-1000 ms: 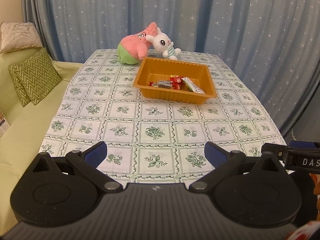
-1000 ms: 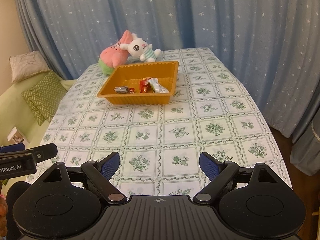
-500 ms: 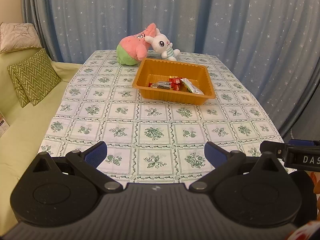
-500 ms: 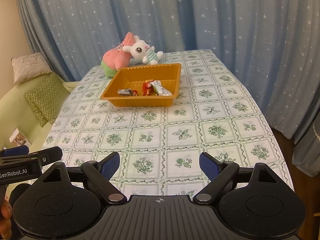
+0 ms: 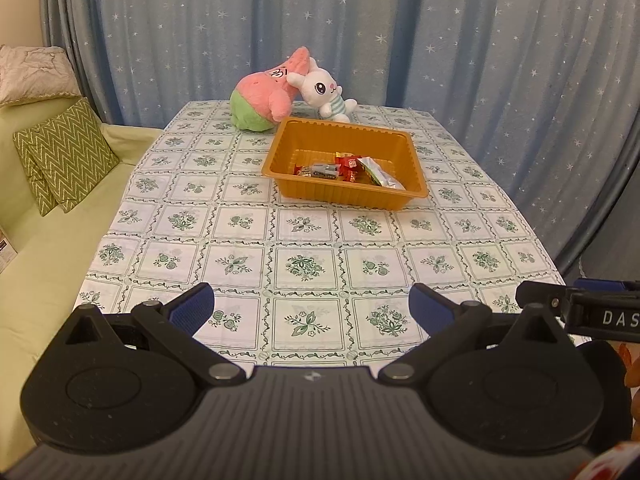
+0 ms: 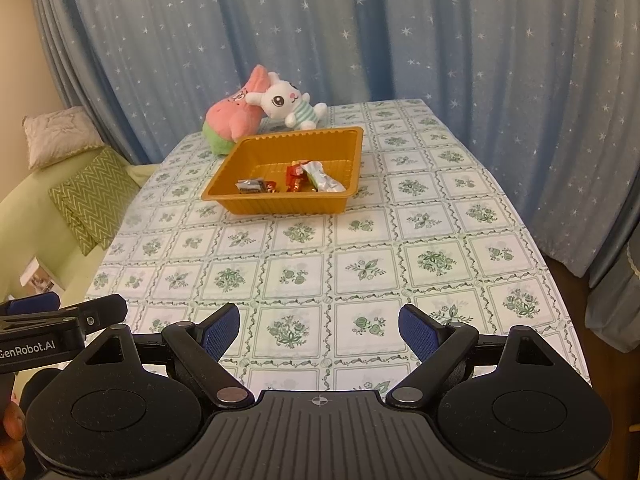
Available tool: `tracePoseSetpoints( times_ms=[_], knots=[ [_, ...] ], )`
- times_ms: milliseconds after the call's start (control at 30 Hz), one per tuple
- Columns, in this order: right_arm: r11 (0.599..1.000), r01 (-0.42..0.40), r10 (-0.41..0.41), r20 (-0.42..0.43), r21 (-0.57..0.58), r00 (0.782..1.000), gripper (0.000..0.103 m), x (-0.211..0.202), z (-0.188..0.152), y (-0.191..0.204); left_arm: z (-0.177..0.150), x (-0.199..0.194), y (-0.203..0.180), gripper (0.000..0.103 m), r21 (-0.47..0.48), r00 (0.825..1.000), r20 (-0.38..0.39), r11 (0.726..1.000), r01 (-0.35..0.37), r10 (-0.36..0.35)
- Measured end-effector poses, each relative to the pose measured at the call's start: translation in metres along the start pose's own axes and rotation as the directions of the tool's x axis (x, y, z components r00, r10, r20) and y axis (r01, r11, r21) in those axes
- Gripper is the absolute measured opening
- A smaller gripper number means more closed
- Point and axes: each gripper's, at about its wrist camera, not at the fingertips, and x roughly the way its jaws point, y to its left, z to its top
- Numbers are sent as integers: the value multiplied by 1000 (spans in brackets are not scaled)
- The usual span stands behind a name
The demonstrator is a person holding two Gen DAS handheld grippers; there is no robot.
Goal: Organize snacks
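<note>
An orange plastic tray sits on the far half of the table. Several wrapped snacks lie in it: a dark packet, red packets and a silver-green packet. My left gripper is open and empty above the table's near edge. My right gripper is open and empty above the near edge, to the right of the left one. Both are far from the tray.
A pink plush star and a white plush rabbit lie behind the tray. A green sofa with zigzag cushions runs along the table's left. Blue star curtains hang behind and right.
Both grippers have drawn back and risen a little, so the tray looks farther away. Both stay open and empty. Nothing on the table has moved.
</note>
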Motion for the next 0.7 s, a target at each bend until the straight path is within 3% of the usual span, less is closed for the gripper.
tracePoseSetpoints(
  times_ms=[700],
  knots=[
    [1000,-4,4,-1,3,1000,86,0,1,1,1,0,0,103,-1,1000,0,1000,4,-4]
  ],
)
